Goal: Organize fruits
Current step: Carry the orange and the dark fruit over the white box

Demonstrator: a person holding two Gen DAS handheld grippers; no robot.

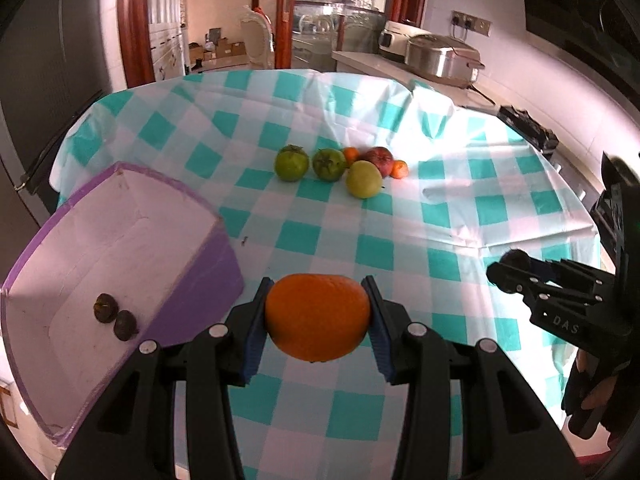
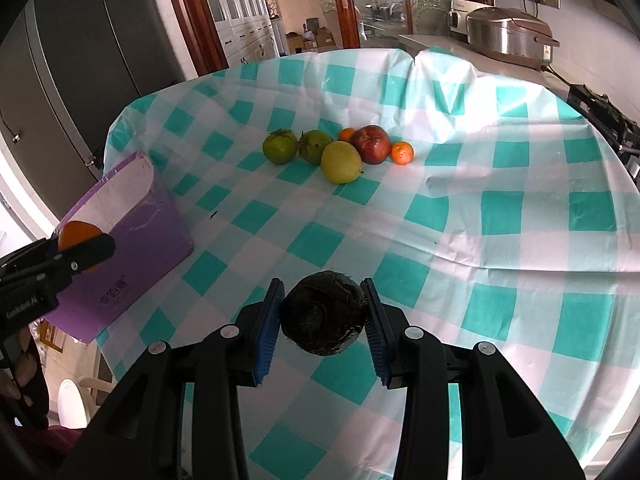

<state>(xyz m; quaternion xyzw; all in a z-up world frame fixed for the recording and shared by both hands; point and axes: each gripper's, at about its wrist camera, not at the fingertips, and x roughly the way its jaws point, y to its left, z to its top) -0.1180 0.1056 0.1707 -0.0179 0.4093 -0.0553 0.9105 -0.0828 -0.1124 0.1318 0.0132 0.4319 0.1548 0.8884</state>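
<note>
My left gripper (image 1: pixel 318 318) is shut on a large orange (image 1: pixel 318 316) and holds it above the table, just right of the purple box (image 1: pixel 216 280). The box holds two small dark fruits (image 1: pixel 115 316). My right gripper (image 2: pixel 323 314) is shut on a dark round fruit (image 2: pixel 323 314) above the table. It also shows at the right of the left wrist view (image 1: pixel 516 270). Farther off lies a cluster: two green persimmons (image 1: pixel 291 163), a yellow-green apple (image 1: pixel 363 179), a red apple (image 1: pixel 379 159) and two small tangerines (image 1: pixel 399 169).
The round table has a teal-and-white checked cloth (image 1: pixel 460 208) with creases. The purple box (image 2: pixel 136 256) stands at the table's left edge. A counter with a steel cooker (image 1: pixel 440 56) and a stove (image 1: pixel 528 124) runs along the right behind the table.
</note>
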